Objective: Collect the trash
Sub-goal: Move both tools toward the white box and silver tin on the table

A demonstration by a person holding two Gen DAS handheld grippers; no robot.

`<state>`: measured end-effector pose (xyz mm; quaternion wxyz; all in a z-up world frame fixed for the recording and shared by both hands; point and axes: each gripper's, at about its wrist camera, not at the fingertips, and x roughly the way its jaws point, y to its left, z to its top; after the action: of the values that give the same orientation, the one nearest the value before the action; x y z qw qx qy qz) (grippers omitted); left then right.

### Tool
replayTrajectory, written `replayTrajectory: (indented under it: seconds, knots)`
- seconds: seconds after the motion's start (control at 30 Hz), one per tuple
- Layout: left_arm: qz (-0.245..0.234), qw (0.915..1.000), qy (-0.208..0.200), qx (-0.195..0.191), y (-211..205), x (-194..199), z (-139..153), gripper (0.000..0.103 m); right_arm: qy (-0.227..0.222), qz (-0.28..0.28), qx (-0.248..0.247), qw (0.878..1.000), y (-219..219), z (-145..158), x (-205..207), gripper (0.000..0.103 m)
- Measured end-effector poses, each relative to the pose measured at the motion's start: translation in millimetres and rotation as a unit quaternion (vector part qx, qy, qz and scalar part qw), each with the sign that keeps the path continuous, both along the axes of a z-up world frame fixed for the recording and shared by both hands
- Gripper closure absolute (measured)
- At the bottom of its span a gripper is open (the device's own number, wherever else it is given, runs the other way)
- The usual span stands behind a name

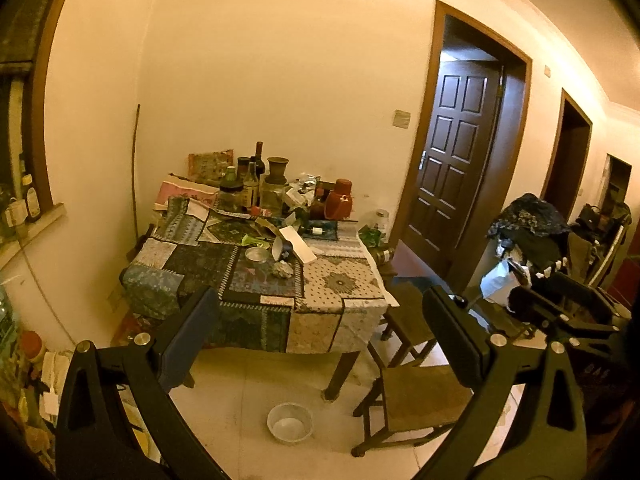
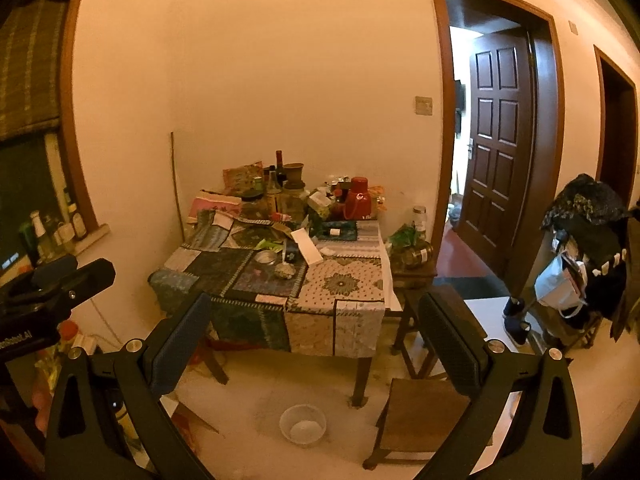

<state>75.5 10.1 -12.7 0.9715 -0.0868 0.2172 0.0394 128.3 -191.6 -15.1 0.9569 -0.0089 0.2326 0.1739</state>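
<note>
Both tools hang well back from the table (image 2: pixel 340 284), the left gripper (image 1: pixel 320 332) and right gripper (image 2: pixel 316 332) spread wide and empty. On the patchwork cloth, a crumpled wad of trash (image 2: pixel 285 271) lies at 12 o'clock, just beside a shallow dish (image 2: pixel 266 257). On the floor at 6 o'clock, a clear plastic bowl (image 2: pixel 303 424) holds a whitish residue.

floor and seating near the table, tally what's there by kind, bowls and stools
Clear plastic bowl on the floor: 1
Wooden stools, nearer stool and farther stool: 2
Total: 3
</note>
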Motion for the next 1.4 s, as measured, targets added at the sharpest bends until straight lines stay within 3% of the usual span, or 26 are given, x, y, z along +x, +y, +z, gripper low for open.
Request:
replayTrajectory:
  seconds: [0.27, 0.47, 0.8, 0.9, 1.1, 1.4]
  knots:
    - [-0.007, 0.9999, 0.006, -0.007, 41, 88, -17, 0.001, 0.000, -0.042, 0.007, 0.999, 22, -11, 68, 0.000]
    - [-0.019, 0.9996, 0.022, -0.002, 84, 172, -23, 0.001, 0.038, -0.063, 0.023, 0.997, 53, -16, 137, 0.000]
    - [-0.041, 0.9966, 0.070, 0.011, 148, 283, -52, 0.006, 0.085, -0.094, -0.003, 0.992, 109, -37, 217, 0.000]
    - [-0.043, 0.9941, 0.099, 0.001, 160, 312, -69, 0.013, 0.114, -0.087, -0.015, 0.990, 120, -51, 240, 0.000]
    - [-0.027, 0.9874, 0.155, -0.016, 175, 361, -105, 0.013, 0.171, -0.068, -0.030, 0.982, 133, -86, 295, 0.000]
    - [0.043, 0.9717, 0.230, -0.030, 183, 429, -160, 0.013, 0.233, 0.034, -0.062, 0.970, 158, -140, 398, 0.001]
